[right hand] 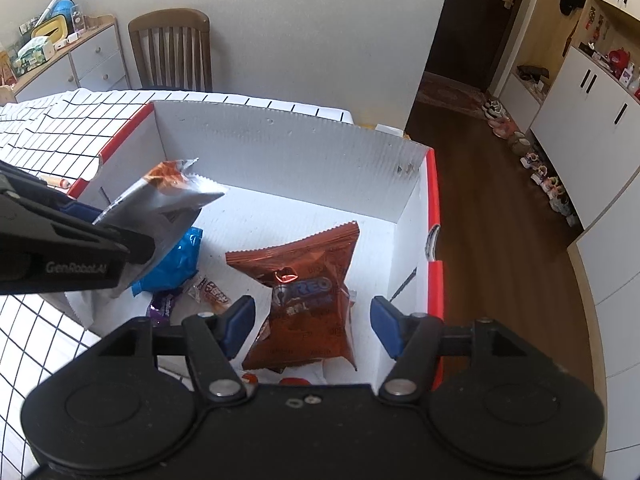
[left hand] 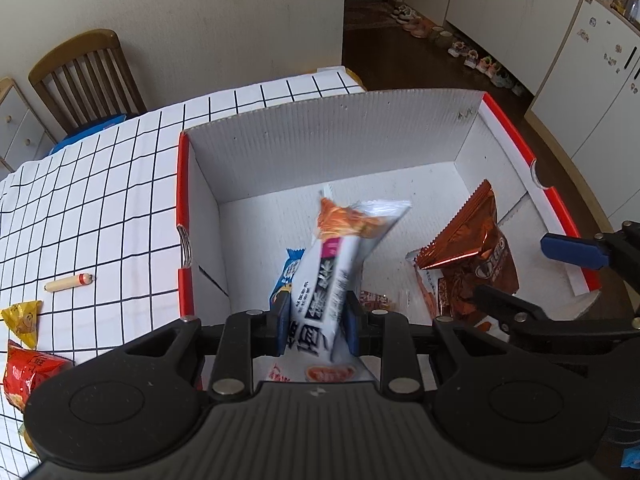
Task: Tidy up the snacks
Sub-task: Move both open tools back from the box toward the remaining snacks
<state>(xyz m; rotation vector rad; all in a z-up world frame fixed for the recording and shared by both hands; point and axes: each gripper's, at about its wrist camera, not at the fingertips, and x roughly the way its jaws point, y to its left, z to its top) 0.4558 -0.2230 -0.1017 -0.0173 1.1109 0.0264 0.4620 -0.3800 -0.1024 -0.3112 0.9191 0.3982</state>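
Left hand-held gripper [left hand: 316, 326] pinches the white packet [left hand: 336, 276] above the box [left hand: 320, 136]. Right hand-held gripper [right hand: 312, 326] stands spread over the Oreo bag [right hand: 308, 296]. Packets look light, crinkly, slippery; grip flat mid-body.

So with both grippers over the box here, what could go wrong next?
The left gripper pinches only the low end of the white packet, so it might swing or slip before placement. The right gripper is open above the brown Oreo bag, close to the box's right wall; withdrawing could catch it.
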